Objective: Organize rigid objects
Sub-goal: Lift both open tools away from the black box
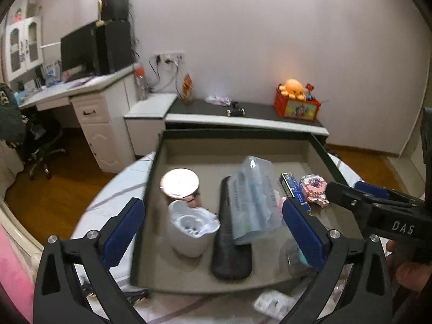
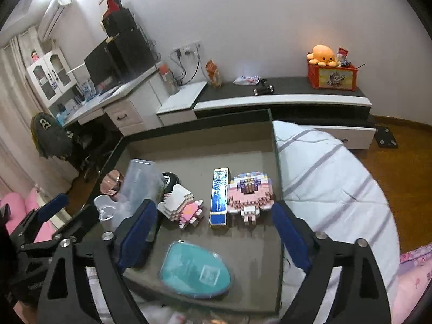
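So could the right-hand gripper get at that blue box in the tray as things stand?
Probably yes. The right gripper is open and empty, and the blue box lies just ahead, though toy block figures sit close on both sides.

Shallow grey tray [image 2: 278, 178] with dark rim, resting on striped white bedding. Inside, at the tray's right wall: pink-and-white brick-built figure [image 2: 249, 193], lying flat. Just left of it: long blue box [image 2: 220, 197], flat, pointing toward the tray's far wall. Further left: smaller pink-and-white brick model [image 2: 182, 206], tilted. Near the front rim: teal oval case [image 2: 195, 268] in clear wrap. Along the left side: clear plastic package [image 1: 252, 202] leaning on a black elongated case [image 1: 230, 232], a white cup-like piece [image 1: 193, 228], and a round shiny-lidded jar [image 1: 179, 183] behind it.
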The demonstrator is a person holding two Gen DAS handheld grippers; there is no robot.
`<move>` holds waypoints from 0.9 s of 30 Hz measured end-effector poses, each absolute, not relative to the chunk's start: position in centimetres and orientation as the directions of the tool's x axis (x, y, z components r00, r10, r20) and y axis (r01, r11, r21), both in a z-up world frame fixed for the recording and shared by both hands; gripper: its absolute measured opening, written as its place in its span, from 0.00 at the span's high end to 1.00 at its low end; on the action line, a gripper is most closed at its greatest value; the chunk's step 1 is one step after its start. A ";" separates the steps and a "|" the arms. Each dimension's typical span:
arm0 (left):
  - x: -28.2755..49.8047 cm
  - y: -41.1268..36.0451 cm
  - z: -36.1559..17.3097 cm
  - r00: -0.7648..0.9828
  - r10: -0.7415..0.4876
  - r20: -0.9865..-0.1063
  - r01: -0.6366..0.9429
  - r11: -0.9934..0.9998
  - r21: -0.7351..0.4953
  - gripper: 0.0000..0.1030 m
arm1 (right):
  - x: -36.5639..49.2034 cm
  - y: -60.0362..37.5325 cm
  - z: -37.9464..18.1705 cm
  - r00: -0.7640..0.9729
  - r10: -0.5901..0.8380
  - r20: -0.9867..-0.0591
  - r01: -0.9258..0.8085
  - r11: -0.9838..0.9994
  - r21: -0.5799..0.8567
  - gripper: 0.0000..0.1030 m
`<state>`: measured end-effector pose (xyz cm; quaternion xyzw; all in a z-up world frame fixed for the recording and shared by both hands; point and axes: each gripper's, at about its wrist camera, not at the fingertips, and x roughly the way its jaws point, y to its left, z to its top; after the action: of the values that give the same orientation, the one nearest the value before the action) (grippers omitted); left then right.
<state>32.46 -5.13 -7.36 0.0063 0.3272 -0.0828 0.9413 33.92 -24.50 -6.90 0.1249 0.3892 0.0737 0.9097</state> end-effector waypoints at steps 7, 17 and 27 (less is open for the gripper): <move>28.2 -3.3 -5.4 0.802 -0.108 -0.587 0.120 0.993 -0.019 0.00 | 29.3 -23.4 -4.6 0.740 0.199 -0.643 -0.025 0.963 0.269 0.00; 22.0 -0.8 -2.2 0.818 -0.092 -0.569 0.084 0.996 -0.039 0.00 | 20.4 -22.7 0.3 0.832 0.135 -0.538 -0.015 0.975 0.222 0.00; 15.8 1.8 -1.2 0.824 -0.061 -0.564 0.036 0.998 -0.055 0.00 | 12.0 -23.1 2.2 0.875 0.091 -0.475 0.008 0.980 0.201 0.00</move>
<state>15.79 1.76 -1.22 -0.0211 0.2957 -0.0254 0.9547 11.96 -23.09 2.20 0.0987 0.2488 0.0215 0.9633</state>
